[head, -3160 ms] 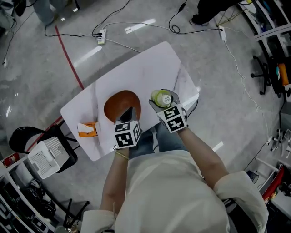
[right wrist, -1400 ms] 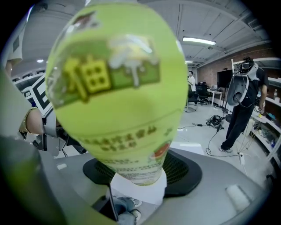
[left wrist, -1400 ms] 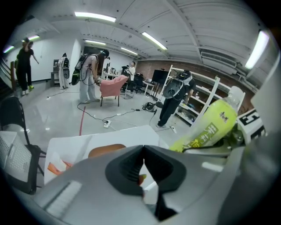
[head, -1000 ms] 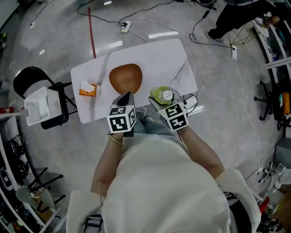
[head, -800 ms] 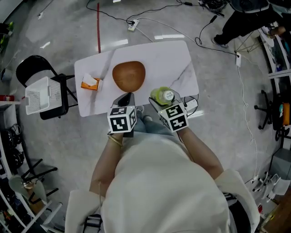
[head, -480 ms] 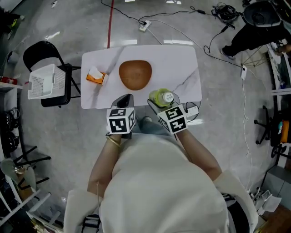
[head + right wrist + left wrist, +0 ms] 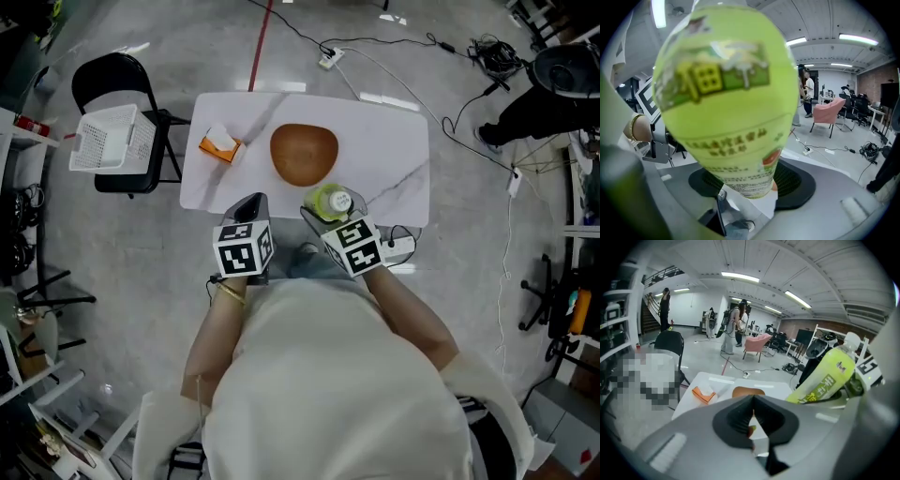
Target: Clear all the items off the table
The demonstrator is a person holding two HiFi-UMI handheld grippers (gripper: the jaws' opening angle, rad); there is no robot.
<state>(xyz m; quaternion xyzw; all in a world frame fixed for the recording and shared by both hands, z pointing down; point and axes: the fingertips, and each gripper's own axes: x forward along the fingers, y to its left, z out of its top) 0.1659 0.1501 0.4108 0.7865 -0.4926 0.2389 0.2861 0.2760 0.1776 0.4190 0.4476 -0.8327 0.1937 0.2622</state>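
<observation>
Grey workshop floor with trailing cables surrounds the white counter, and much of what I hold is cut off or masked. In the right gripper view the green bottle fills nearly the whole picture, its cap lost past the top edge and its print too blurred to read; my right gripper has its fingers spread wide and clamped on the bottle's lower body. From the head view my own arms and the marker cubes cover most of both grippers. My left gripper has its fingers pressed together with nothing between them. On the counter the brown bowl shows only its bare inside, and an orange pack with a white top lies near the left end, apart from the bowl. Beside the counter a white mesh basket sits on a black chair; only its mesh floor shows. The bottle is off the counter, seen against its near edge, cap towards my head; in the left gripper view its long axis slants up to the right
</observation>
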